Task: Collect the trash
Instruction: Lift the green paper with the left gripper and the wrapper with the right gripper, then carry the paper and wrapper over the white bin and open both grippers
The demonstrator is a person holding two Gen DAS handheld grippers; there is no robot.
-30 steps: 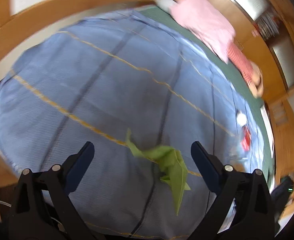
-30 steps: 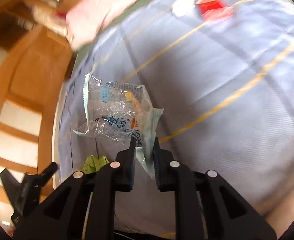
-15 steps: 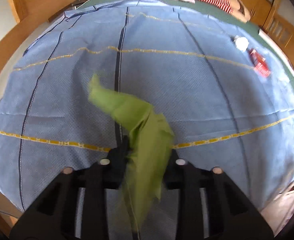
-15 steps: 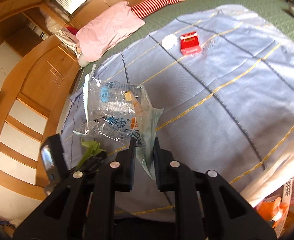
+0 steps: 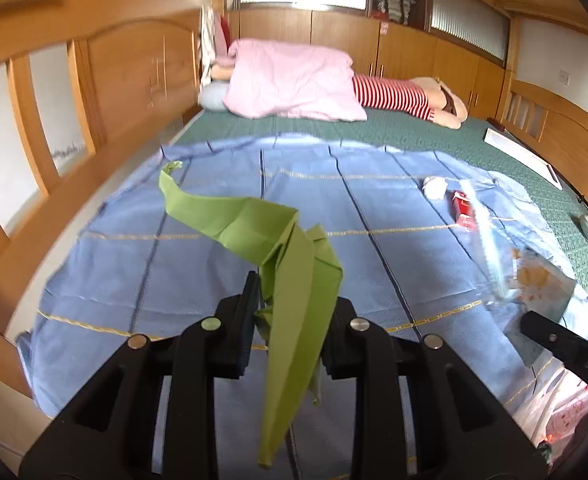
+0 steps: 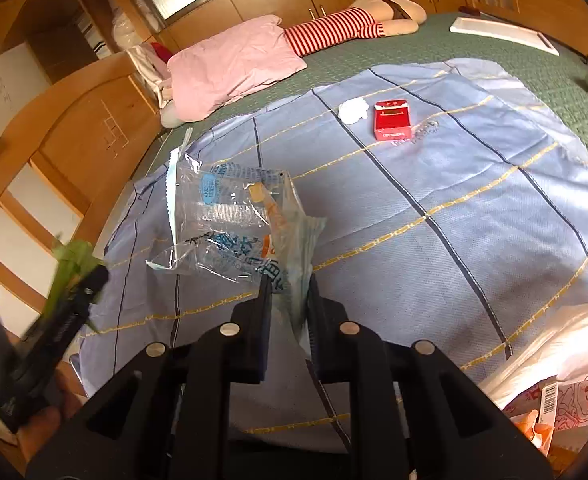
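My left gripper (image 5: 292, 300) is shut on a folded green paper (image 5: 294, 276) and holds it above the blue cloth (image 5: 174, 264). My right gripper (image 6: 288, 292) is shut on a clear plastic wrapper (image 6: 222, 224) with blue print, lifted off the cloth (image 6: 433, 200). The wrapper also shows at the right of the left wrist view (image 5: 493, 264). A red cigarette pack (image 6: 391, 119) and a white crumpled tissue (image 6: 353, 111) lie on the far part of the cloth. The left gripper with the green paper (image 6: 68, 268) shows at the left of the right wrist view.
A pink pillow (image 6: 234, 64) and a striped doll (image 6: 333, 28) lie on the green mat (image 6: 493, 60) beyond the cloth. Wooden bed rails (image 5: 74, 92) run along the left. A white plastic bag (image 6: 565, 364) with trash sits at the near right edge.
My left gripper closed on the green paper and lifted it off the cloth. My right gripper kept hold of the wrapper and rose, tilting up toward the far end of the bed.
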